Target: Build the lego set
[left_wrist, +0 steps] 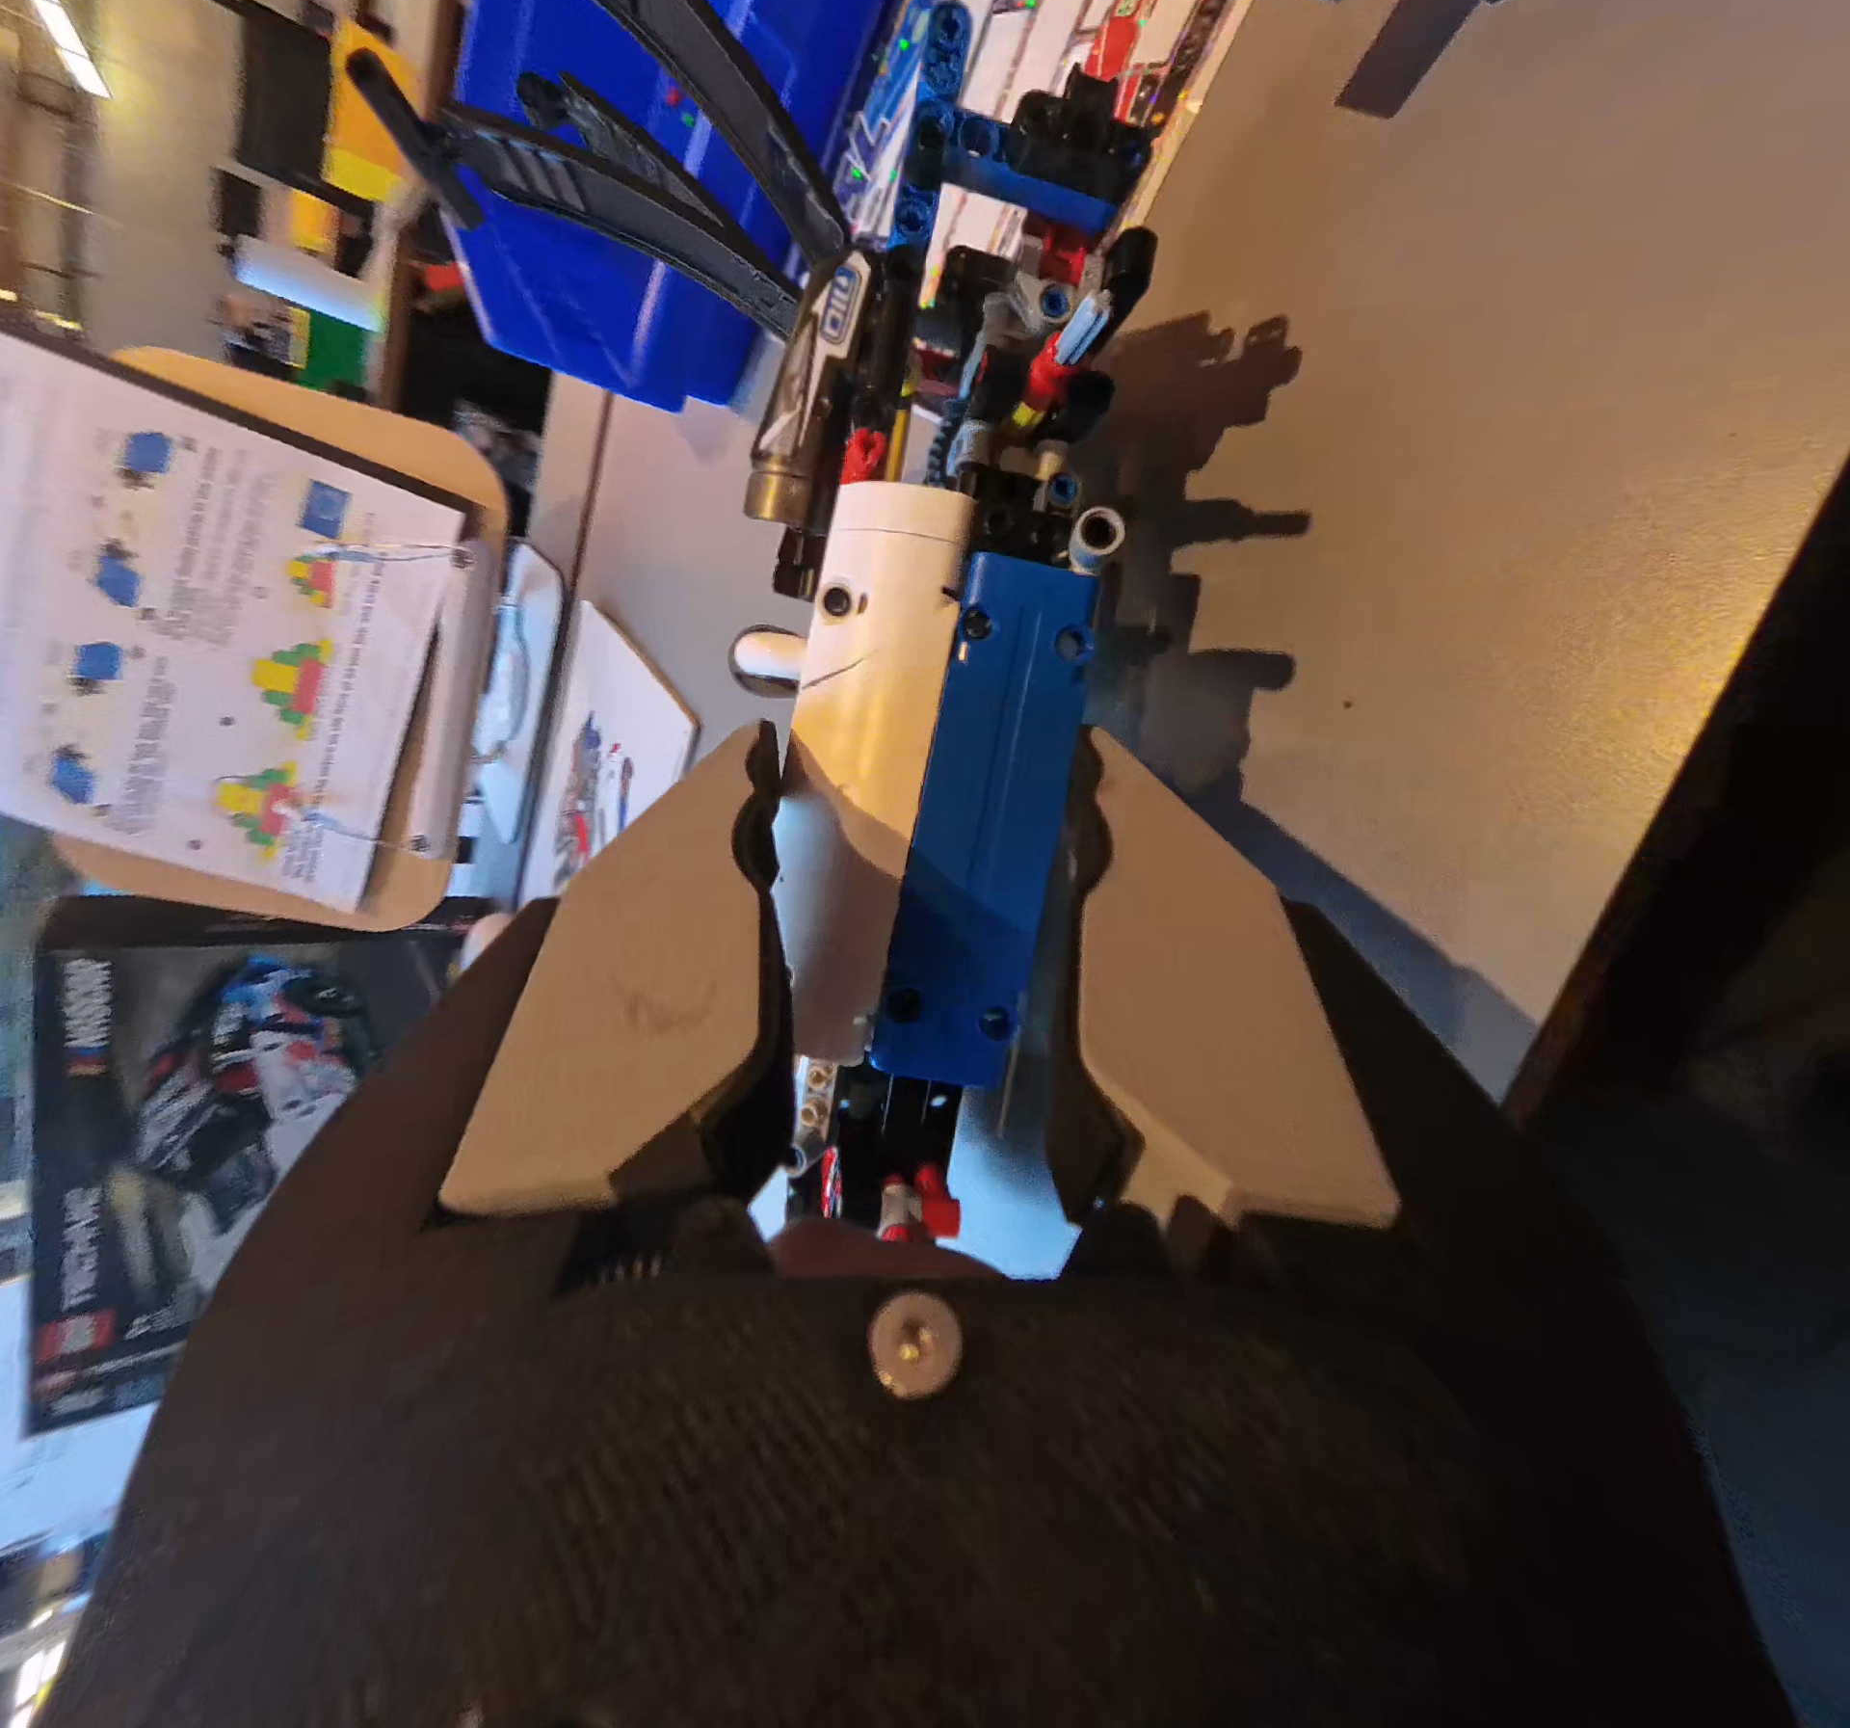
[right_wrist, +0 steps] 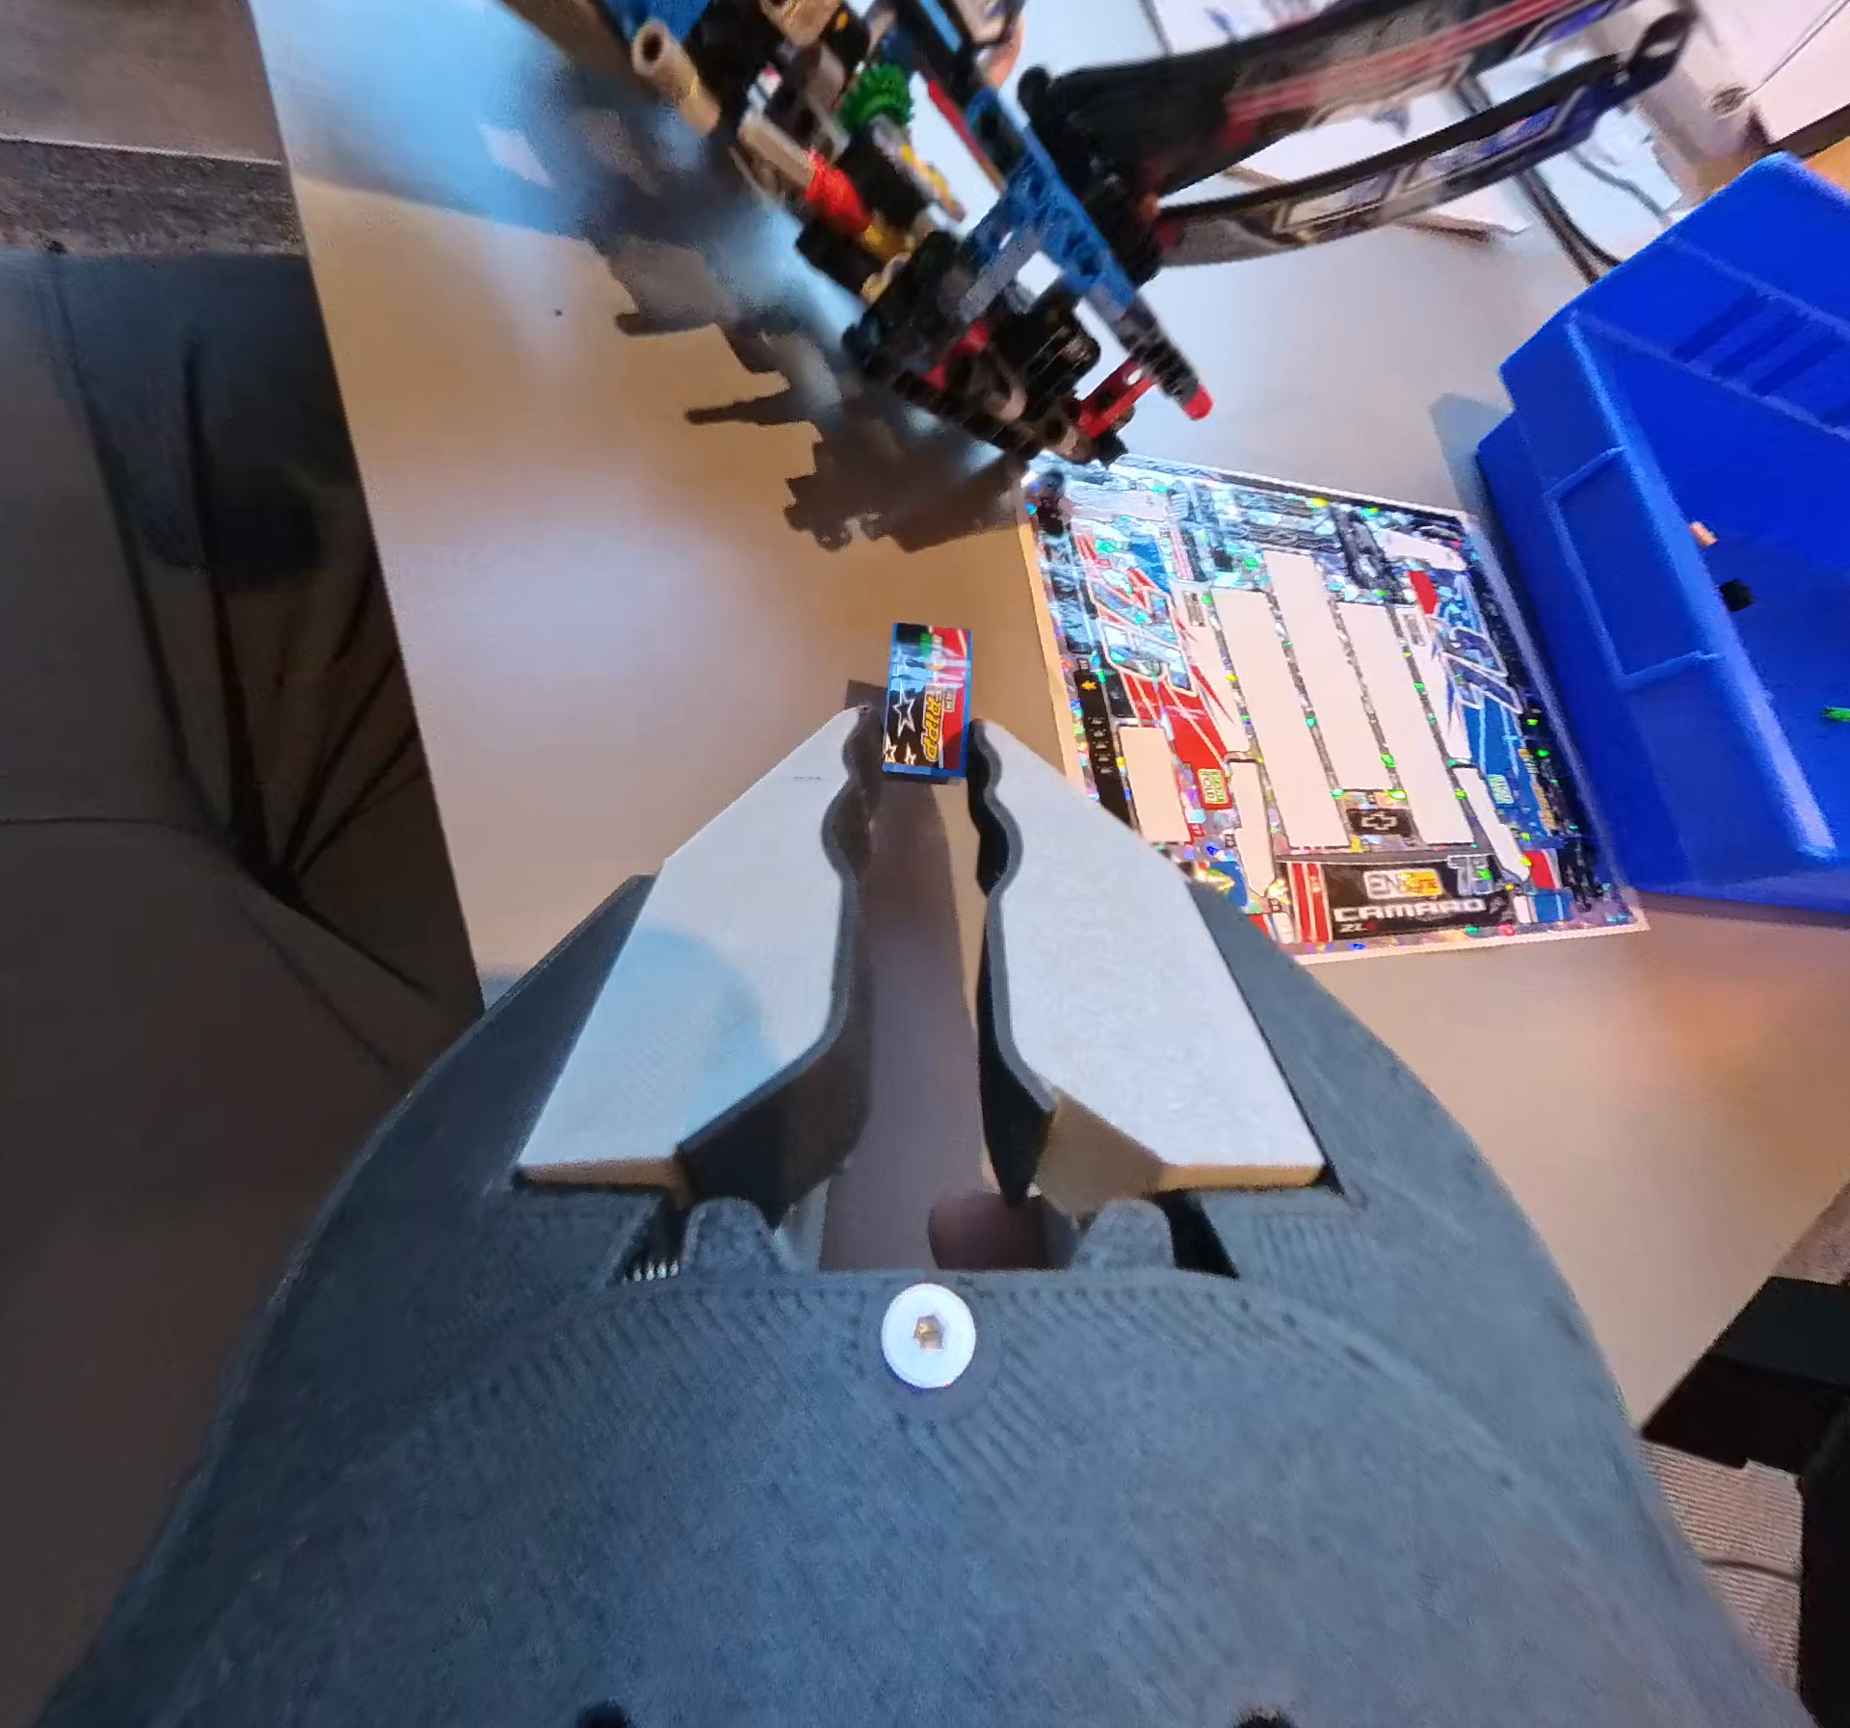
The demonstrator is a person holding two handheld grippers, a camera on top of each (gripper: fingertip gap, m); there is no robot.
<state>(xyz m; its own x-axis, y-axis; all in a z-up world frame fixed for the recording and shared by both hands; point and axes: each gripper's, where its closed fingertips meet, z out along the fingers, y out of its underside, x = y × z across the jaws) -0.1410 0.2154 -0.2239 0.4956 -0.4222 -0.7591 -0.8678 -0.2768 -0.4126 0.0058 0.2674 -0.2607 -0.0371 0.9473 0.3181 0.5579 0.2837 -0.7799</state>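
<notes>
Grey left hand-held gripper [left_wrist: 926, 759] clamps the lego model [left_wrist: 951, 779]; right [right_wrist: 921, 739] pinches a stickered tile [right_wrist: 928, 699].

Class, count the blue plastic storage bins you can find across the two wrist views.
1. The blue bin sits at the table's right side beside the sticker sheet; the left wrist view shows the same bin beyond the model. Others may lie out of view.
</notes>
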